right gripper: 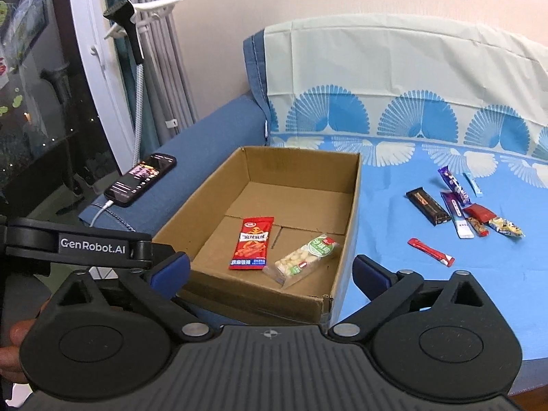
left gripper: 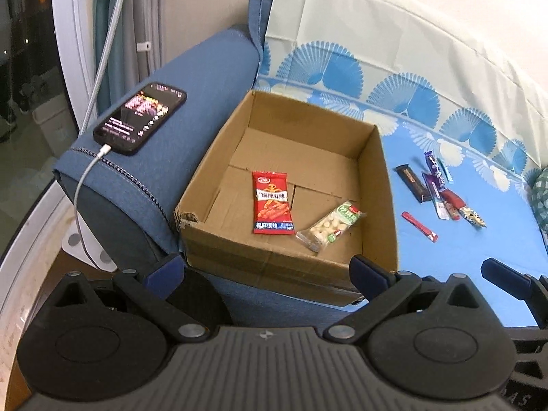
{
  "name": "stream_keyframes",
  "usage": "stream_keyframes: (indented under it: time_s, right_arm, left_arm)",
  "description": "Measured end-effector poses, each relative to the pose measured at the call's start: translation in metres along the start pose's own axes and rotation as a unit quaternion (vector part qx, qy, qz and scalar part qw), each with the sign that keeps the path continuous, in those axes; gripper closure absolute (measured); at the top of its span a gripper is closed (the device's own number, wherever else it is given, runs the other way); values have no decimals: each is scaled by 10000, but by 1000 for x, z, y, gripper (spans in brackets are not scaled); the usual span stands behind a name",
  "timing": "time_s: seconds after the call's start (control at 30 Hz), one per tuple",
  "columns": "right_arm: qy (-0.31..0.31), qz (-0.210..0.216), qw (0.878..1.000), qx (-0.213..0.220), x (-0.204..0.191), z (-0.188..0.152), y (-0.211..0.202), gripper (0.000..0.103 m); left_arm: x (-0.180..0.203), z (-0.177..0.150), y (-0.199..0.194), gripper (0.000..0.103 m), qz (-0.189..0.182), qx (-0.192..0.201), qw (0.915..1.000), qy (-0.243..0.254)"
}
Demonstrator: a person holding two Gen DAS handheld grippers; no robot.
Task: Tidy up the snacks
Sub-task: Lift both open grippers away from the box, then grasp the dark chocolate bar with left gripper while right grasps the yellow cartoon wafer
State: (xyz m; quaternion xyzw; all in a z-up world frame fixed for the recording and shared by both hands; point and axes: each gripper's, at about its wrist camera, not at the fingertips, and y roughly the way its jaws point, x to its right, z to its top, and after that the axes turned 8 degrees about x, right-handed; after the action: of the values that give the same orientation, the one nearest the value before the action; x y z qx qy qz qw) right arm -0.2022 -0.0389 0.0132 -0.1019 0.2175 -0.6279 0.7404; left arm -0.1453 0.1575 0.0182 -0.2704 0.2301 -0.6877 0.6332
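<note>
Snacks half sorted: next pick from the loose cluster

Cardboard box sits on the sofa seat against the armrest at the seat's left edge, with a red spicy-strip packet and a clear pack of white candies lying flat on its floor. Both the left gripper and right gripper hover at the box's near edge, jaws spread wide and holding nothing. Remaining snacks lie on the blue cover to the right of the box: a lone red stick nearest, a dark bar, and an overlapping bunch of wrappers behind. The right gripper is probably best sent to the red stick first, since it lies apart from the others. Approach across its narrow width, press lightly into the soft cover, and close fully; thin wrappers may slip.
</note>
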Motion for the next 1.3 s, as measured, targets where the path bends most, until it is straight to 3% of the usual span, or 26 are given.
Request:
stream_keyframes:
  time_s: [0.47, 0.87, 1.1, 1.3]
  right_arm:
    - [73, 94, 9996, 269, 1, -4, -23, 1]
    - [293, 103, 9992, 254, 13, -8, -23, 1]
    - [619, -94, 9977, 263, 42, -10, -17, 1]
    - [1047, -606, 9921, 327, 98, -13, -13, 1]
  left_arm:
    - [8, -4, -23, 0, 117, 206, 9996, 126]
    - [18, -3, -15, 0, 214, 110, 9994, 258]
    - [45, 5, 5, 0, 152, -60, 9985, 529]
    - [93, 27, 38, 0, -134, -359, 9973, 629]
